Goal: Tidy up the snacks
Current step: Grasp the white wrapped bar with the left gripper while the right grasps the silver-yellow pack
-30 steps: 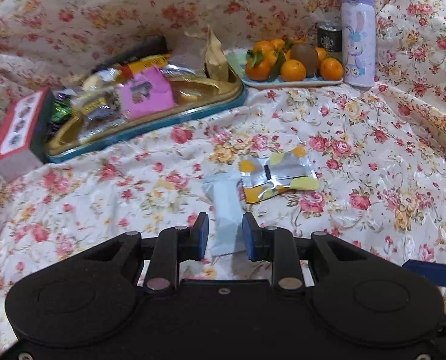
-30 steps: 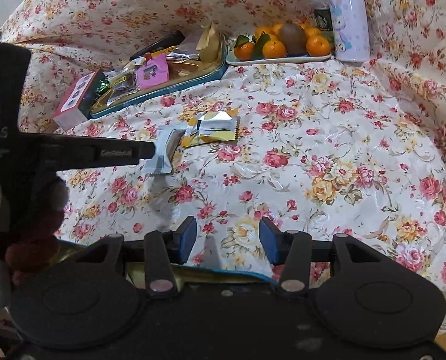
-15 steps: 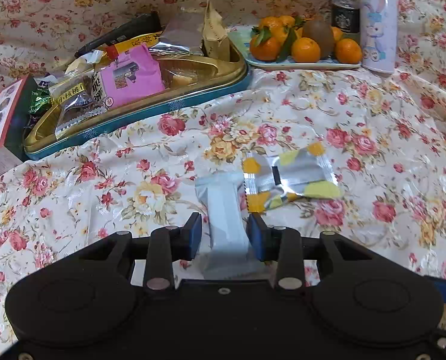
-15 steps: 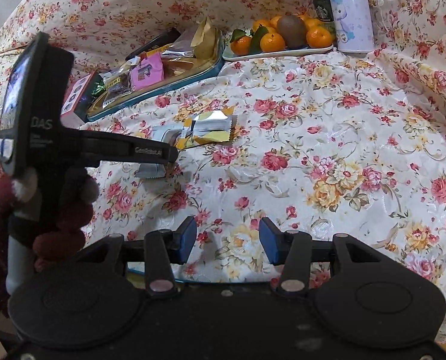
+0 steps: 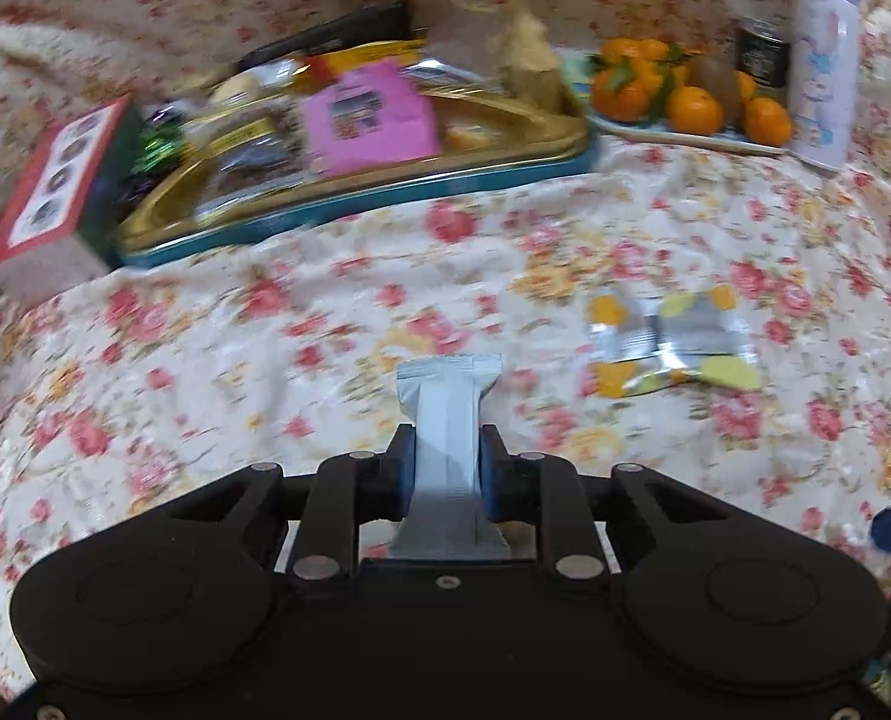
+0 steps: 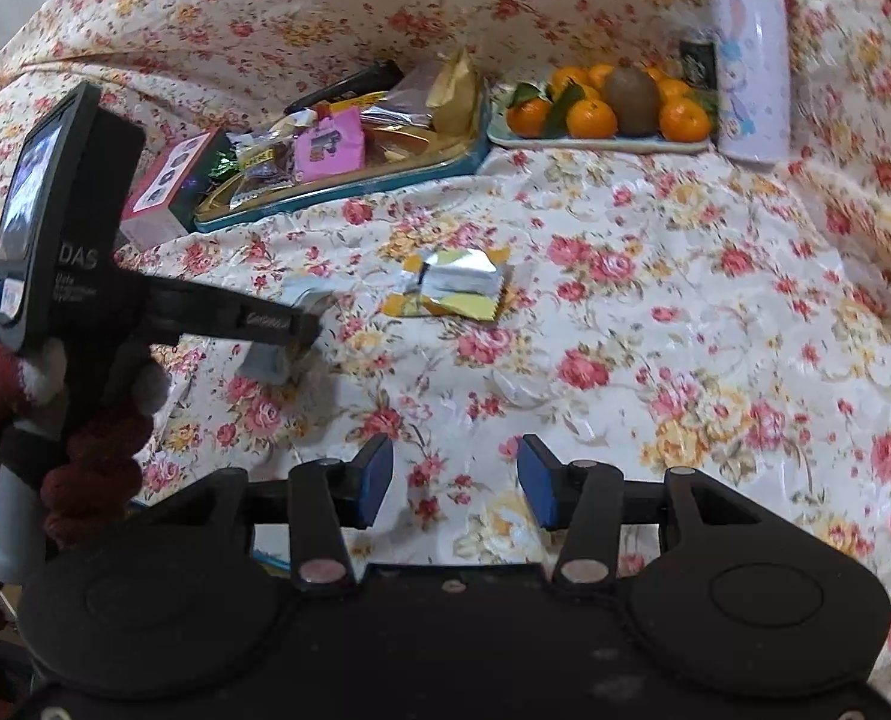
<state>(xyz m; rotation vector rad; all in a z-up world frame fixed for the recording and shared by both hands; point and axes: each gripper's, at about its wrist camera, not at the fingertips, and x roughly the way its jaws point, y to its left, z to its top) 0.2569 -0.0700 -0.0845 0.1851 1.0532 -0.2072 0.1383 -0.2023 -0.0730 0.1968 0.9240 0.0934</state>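
A pale grey-blue snack bar (image 5: 445, 420) lies lengthwise between my left gripper's (image 5: 445, 462) blue pads, whose jaws are closing and press on both its sides. The right wrist view shows that bar (image 6: 301, 294) poking out past the left gripper's fingers (image 6: 265, 321), just above the floral cloth. A silver and yellow snack packet (image 5: 670, 339) (image 6: 451, 282) lies flat to the bar's right. Behind stands the gold tray with a teal rim (image 5: 385, 204) (image 6: 349, 186), heaped with several wrapped snacks. My right gripper (image 6: 454, 480) hovers open over bare cloth, nothing between its pads.
A red-and-white box (image 5: 55, 186) leans at the tray's left end. At the back right stand a plate of oranges with a kiwi (image 5: 685, 102), a dark can (image 5: 760, 54) and a lilac bottle (image 5: 820, 54). A gloved hand (image 6: 91, 450) holds the left gripper's handle.
My left gripper moved forward over the grey-blue bar, opened wider, then closed onto it. The right gripper has stayed put and open.
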